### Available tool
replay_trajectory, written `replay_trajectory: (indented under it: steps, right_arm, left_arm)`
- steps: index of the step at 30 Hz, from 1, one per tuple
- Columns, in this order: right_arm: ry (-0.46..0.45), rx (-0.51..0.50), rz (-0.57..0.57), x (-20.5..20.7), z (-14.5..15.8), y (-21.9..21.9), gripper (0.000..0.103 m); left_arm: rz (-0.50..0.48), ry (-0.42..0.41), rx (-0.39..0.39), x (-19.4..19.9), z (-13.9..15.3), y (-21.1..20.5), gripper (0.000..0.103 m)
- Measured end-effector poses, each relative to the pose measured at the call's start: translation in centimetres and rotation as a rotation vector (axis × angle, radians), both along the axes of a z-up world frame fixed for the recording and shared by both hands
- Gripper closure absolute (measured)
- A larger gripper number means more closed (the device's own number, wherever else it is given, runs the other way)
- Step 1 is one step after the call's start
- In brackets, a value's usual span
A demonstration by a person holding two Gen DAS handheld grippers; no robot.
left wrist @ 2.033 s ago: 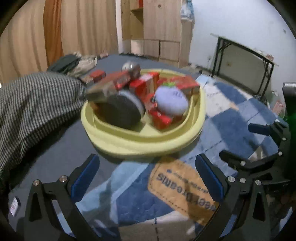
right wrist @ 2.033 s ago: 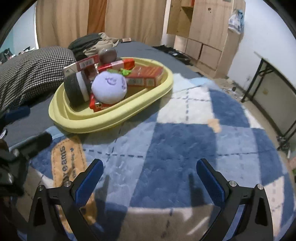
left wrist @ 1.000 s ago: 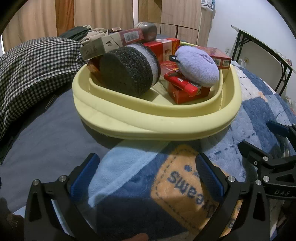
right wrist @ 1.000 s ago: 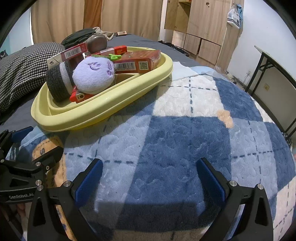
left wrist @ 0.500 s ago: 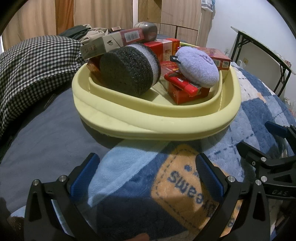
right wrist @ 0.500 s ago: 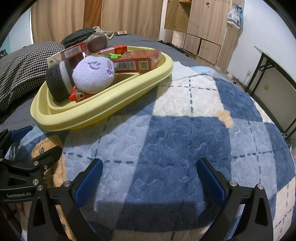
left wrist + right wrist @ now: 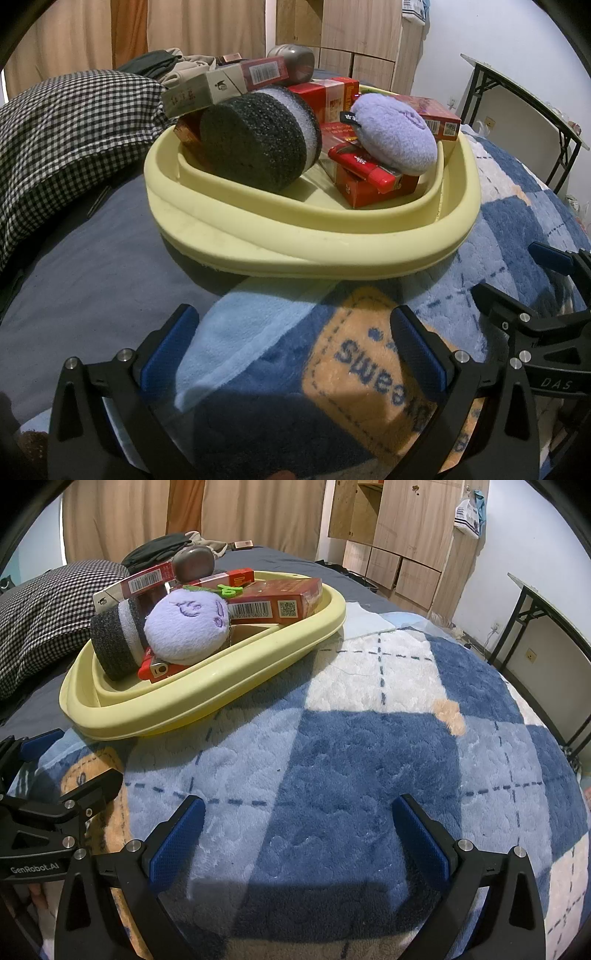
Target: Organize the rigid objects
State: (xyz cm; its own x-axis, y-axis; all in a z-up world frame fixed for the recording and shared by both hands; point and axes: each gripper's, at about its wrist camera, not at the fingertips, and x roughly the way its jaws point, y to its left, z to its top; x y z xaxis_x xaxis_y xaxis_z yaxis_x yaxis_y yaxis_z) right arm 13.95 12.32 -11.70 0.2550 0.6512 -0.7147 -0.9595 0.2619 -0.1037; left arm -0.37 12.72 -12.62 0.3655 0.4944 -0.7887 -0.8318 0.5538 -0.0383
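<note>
A yellow tray (image 7: 332,243) (image 7: 207,698) sits on the bed, piled with things. In it lie a dark round sponge (image 7: 255,142) (image 7: 114,642), a purple plush toy (image 7: 395,133) (image 7: 188,627), several red boxes (image 7: 369,184) (image 7: 280,602), a red lighter (image 7: 155,670), a grey-and-red carton (image 7: 225,85) and a dark rounded object (image 7: 291,62) on top. My left gripper (image 7: 291,347) stands open just short of the tray's near rim, holding nothing. My right gripper (image 7: 299,830) is open over the blue plaid blanket, to the right of the tray.
A blue, white and orange blanket (image 7: 369,738) covers the bed. A black-and-white checked pillow (image 7: 59,118) lies left of the tray, with clothes behind it. Wooden cabinets (image 7: 406,535) and a black-legged table (image 7: 546,627) stand beyond the bed.
Both grippers came closer to the tray and lower over two seconds; over the last second they have barely shifted. Both stay open and empty.
</note>
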Motion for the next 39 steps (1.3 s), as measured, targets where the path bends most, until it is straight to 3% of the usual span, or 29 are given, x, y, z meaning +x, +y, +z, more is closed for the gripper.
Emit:
replay_trajectory:
  steps: [39]
  right_arm:
    - [0.005, 0.002, 0.001, -0.02, 0.06, -0.07, 0.0]
  left_arm:
    - [0.0, 0.01, 0.006, -0.16, 0.11, 0.04, 0.0]
